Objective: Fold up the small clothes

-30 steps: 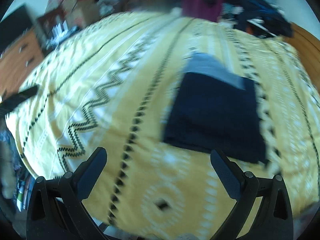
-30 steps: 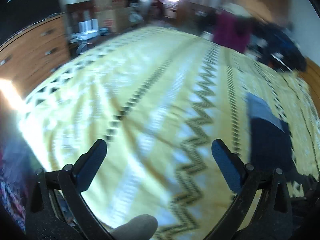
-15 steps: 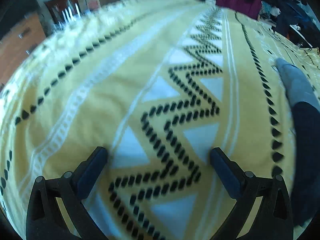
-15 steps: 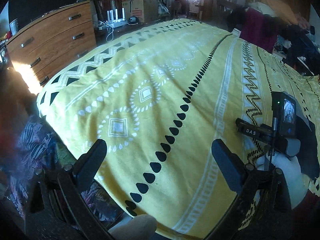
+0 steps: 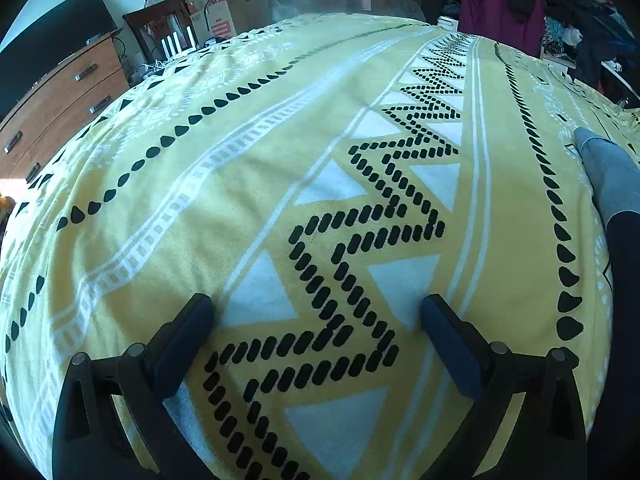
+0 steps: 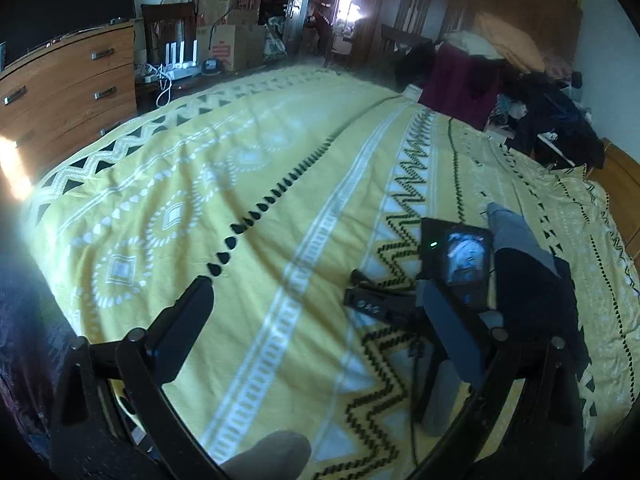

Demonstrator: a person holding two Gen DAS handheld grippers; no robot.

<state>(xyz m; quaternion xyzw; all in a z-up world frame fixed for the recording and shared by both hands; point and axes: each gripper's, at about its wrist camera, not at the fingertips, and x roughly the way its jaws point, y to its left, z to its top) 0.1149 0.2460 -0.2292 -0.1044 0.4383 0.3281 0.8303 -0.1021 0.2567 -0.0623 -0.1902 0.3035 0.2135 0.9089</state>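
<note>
Both tools spread wide, empty, over the bed.
We note the left tool (image 5: 316, 312) on the soft zigzag-print yellow blanket (image 5: 248, 184); right tool (image 6: 316, 300) above; flat navy folded garment (image 6: 532, 280) beside.

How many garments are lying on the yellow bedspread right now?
2 by appearance: a dark navy garment near the bedspread's right side, and a light blue piece showing just beyond it. They may be one folded item; the left gripper blocks part.
</note>
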